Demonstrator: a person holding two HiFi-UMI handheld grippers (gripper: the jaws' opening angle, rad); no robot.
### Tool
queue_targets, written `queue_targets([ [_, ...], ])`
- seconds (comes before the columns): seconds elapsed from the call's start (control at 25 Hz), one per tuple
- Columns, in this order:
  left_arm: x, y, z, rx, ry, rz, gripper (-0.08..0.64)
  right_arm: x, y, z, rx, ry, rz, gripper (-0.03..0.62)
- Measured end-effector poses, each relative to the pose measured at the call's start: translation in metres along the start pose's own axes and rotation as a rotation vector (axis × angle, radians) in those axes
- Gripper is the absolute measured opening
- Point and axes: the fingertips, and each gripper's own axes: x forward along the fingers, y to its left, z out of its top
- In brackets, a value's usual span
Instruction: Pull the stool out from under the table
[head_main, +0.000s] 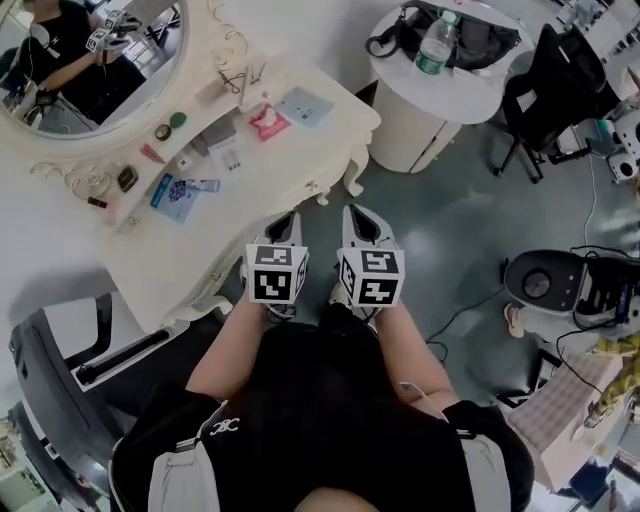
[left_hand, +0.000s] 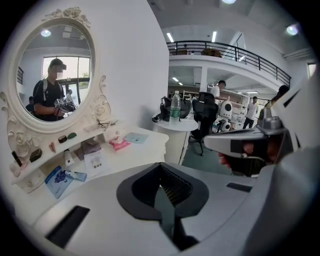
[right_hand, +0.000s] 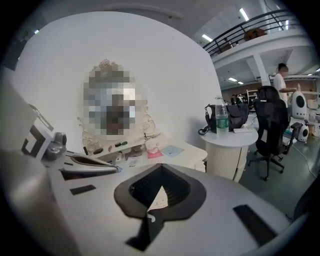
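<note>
I stand in front of a white dressing table (head_main: 300, 140) with an oval mirror (head_main: 90, 60). No stool shows in any view; the space under the table is hidden by the tabletop and my grippers. My left gripper (head_main: 285, 225) and right gripper (head_main: 362, 222) are held side by side at waist height, just off the table's right front corner, touching nothing. The left gripper (left_hand: 161, 172) has its jaws together with nothing between them. The right gripper (right_hand: 159, 192) looks the same. Small cosmetics and papers lie on the table (left_hand: 145, 145), which also shows in the right gripper view (right_hand: 185, 152).
A round white side table (head_main: 440, 95) with a water bottle (head_main: 436, 45) and a bag stands to the right. Beyond it is a black office chair (head_main: 555, 80). A grey chair (head_main: 60, 390) sits at my left. A wheeled machine with cables (head_main: 545, 285) is at my right.
</note>
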Motion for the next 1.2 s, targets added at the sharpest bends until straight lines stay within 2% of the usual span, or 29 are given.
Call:
queue_targets([
  [0.16, 0.021, -0.021, -0.033, -0.034, 0.105, 0.018, 0.000, 0.029, -0.019, -0.029, -0.037, 0.073, 0.060, 0.008],
  [0.36, 0.053, -0.021, -0.072, -0.054, 0.213, 0.047, 0.000, 0.072, -0.037, -0.066, 0.006, 0.150, 0.097, 0.008],
  [0.56, 0.092, -0.009, -0.119, -0.165, 0.305, 0.066, 0.000, 0.097, -0.037, -0.116, 0.025, 0.238, 0.136, 0.008],
  [0.8, 0.168, -0.015, -0.161, -0.266, 0.316, 0.074, 0.000, 0.132, -0.074, -0.173, 0.046, 0.277, 0.108, 0.008],
  [1.04, 0.222, -0.026, -0.226, -0.340, 0.360, 0.055, 0.000, 0.144, -0.095, -0.254, 0.087, 0.320, 0.070, 0.008],
  [1.2, 0.260, -0.035, -0.271, -0.446, 0.335, -0.020, 0.000, 0.148, -0.101, -0.301, 0.129, 0.338, 0.061, 0.008],
])
